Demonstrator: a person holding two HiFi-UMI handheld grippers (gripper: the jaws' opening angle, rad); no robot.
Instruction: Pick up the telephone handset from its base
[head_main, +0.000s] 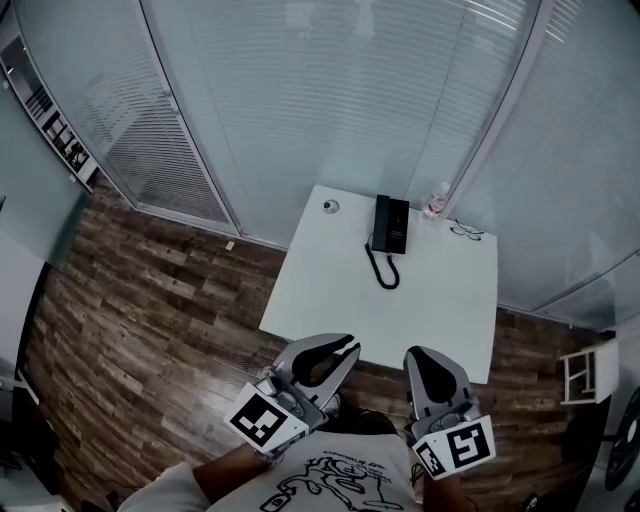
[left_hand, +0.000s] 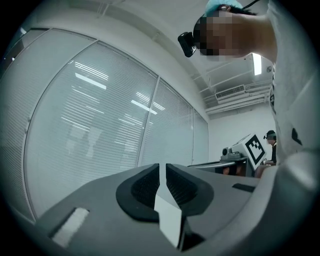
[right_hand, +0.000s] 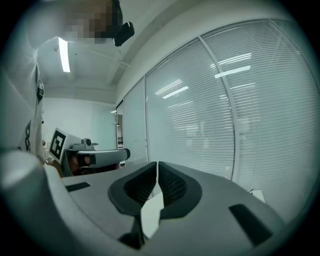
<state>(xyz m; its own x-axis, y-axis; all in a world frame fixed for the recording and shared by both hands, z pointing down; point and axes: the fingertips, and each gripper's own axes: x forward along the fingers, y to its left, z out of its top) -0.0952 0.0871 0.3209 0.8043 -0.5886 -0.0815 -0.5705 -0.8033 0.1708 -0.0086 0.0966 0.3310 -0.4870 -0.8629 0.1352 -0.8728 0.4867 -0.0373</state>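
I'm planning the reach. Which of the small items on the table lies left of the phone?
The small round object by the far left corner; the clear item and the glasses lie right of the telephone.

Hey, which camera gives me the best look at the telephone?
The head view: it looks down on the black telephone sitting on the white table, its curled cord in front. The left gripper view and the right gripper view show none of it, only glass walls with blinds.
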